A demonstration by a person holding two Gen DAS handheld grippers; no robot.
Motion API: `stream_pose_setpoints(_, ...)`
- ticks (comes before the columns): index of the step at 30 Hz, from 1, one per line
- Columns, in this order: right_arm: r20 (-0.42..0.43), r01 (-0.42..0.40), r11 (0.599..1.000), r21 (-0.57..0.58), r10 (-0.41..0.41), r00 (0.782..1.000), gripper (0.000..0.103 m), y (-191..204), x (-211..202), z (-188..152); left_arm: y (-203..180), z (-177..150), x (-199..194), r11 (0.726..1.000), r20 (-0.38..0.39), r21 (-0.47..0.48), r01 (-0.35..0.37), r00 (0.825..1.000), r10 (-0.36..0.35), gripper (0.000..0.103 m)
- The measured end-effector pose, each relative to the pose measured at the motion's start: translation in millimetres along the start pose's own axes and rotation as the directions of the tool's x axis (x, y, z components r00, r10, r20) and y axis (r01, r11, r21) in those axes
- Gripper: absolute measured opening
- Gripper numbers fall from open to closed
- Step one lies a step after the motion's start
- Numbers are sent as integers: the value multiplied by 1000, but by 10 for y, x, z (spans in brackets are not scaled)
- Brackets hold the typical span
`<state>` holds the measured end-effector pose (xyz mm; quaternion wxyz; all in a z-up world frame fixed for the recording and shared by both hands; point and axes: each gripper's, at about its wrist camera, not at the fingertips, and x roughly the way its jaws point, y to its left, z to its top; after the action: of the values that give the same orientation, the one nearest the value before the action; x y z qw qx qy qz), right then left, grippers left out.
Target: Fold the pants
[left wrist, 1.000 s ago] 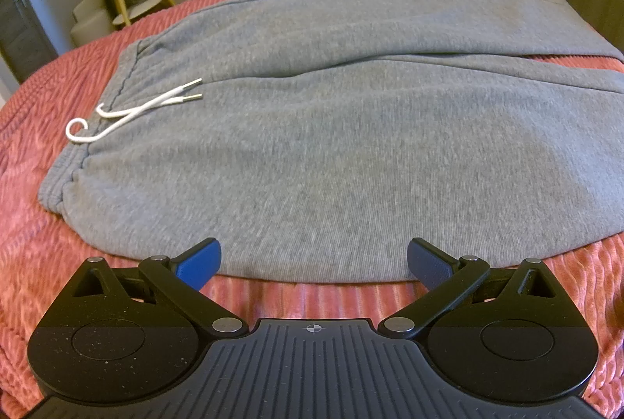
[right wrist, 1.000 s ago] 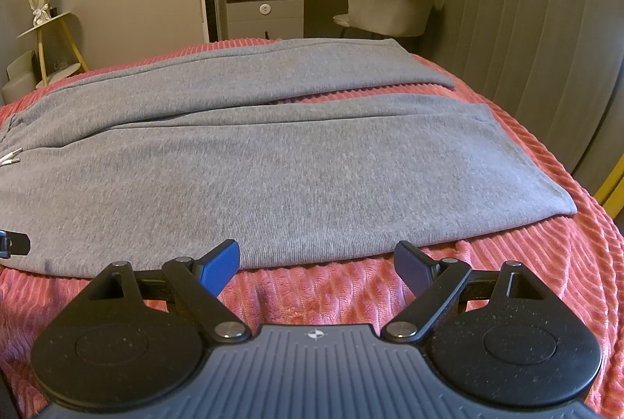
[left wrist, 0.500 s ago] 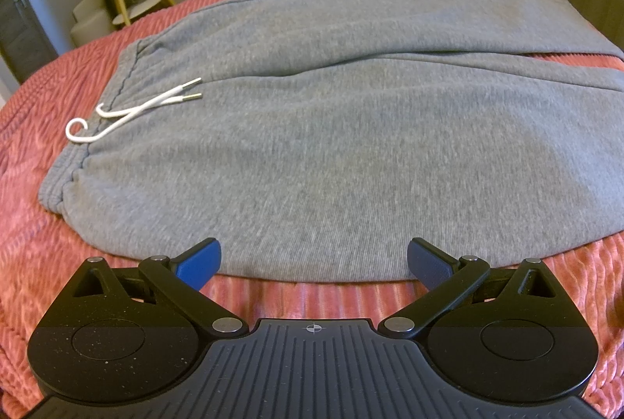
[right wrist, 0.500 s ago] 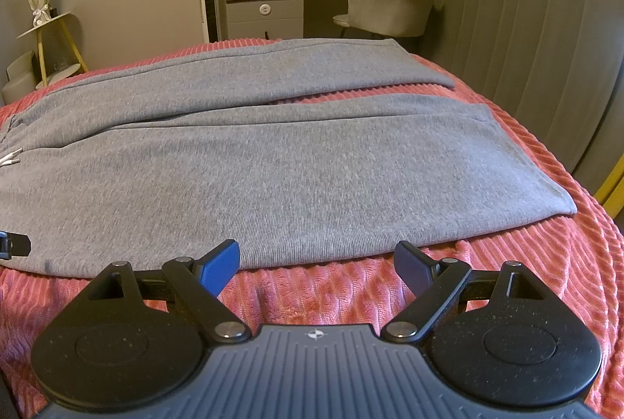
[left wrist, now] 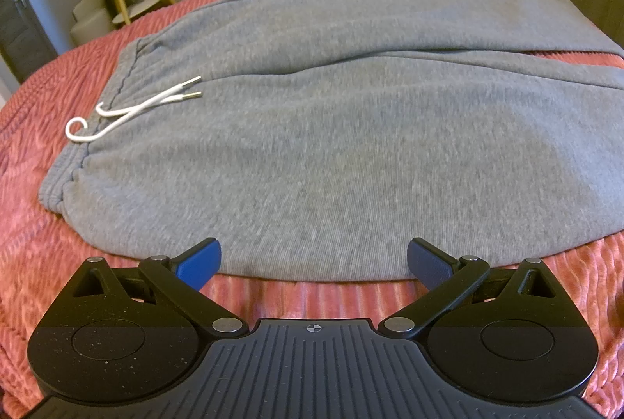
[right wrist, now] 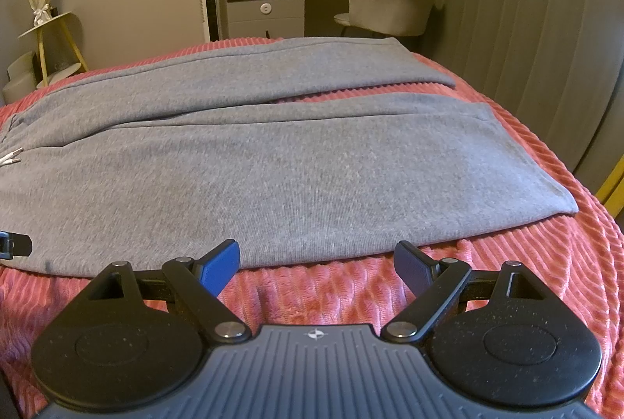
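Note:
Grey sweatpants [left wrist: 331, 130] lie flat on a pink ribbed bedspread [left wrist: 31, 153], waistband at the left with a white drawstring [left wrist: 132, 107], both legs running right. In the right wrist view the pants [right wrist: 292, 165] show their leg hems at the right. My left gripper [left wrist: 314, 263] is open and empty, just short of the near edge of the pants near the waist. My right gripper [right wrist: 316, 263] is open and empty, just short of the near edge of the near leg. A tip of the left gripper shows at the left edge of the right wrist view [right wrist: 15, 243].
The bed's right edge [right wrist: 585, 224] drops off near a grey curtain. Beyond the bed stand a small round side table [right wrist: 50, 29], a grey nightstand [right wrist: 265, 9], a dresser with a chair [right wrist: 390, 5] and a wall television.

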<state>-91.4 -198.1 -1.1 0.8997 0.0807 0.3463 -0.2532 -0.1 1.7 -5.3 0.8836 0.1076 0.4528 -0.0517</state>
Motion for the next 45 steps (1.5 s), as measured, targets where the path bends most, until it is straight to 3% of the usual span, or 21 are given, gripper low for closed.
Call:
stream_pose_setpoints(15, 12, -11, 1000, 13, 11, 1000, 87, -8, -21, -21, 6, -7, -1, 1000, -2, -2, 1, 1000, -1, 103)
stream_pose_setpoints(22, 47, -43, 997, 57, 40, 998, 87, -80, -101, -18, 23, 1, -28, 1000, 1, -2, 3, 1000, -3, 103)
stream_pose_setpoints(28, 7, -111, 991, 69, 111, 994, 87, -141, -42, 3, 55, 40, -79, 1000, 10, -17, 4, 1000, -4, 103)
stream_pose_setpoints(31, -49, -168, 982, 90, 173, 984, 87, -180, 32, 48, 119, 121, -130, 996, 18, -89, 5, 1000, -4, 103)
stream_pose_setpoints(33, -79, -150, 986, 75, 156, 985, 87, -188, 94, 150, 168, 209, -131, 984, 11, -176, 41, 999, -40, 103)
stream_pose_setpoints(36, -55, -111, 994, 19, 112, 992, 86, -188, 184, 450, 195, 409, -107, 954, 28, -288, 85, 996, -80, 103)
stream_pose_setpoints(40, -15, -122, 990, 64, 123, 992, 86, -237, 429, 1117, 180, 774, -33, 931, 89, -363, 42, 996, -10, 103)
stream_pose_setpoints(42, -30, -141, 982, 125, 146, 989, 86, -272, 661, 1478, 168, 916, 79, 922, 122, -386, -18, 990, 70, 103)
stream_pose_setpoints(44, -45, -143, 971, 190, 154, 987, 86, -263, 983, 1855, 162, 911, 221, 914, 150, -389, -117, 971, 188, 103)
stream_pose_setpoints(45, -52, -134, 966, 222, 149, 987, 86, -235, 1174, 2041, 172, 844, 288, 903, 182, -391, -178, 947, 265, 103)
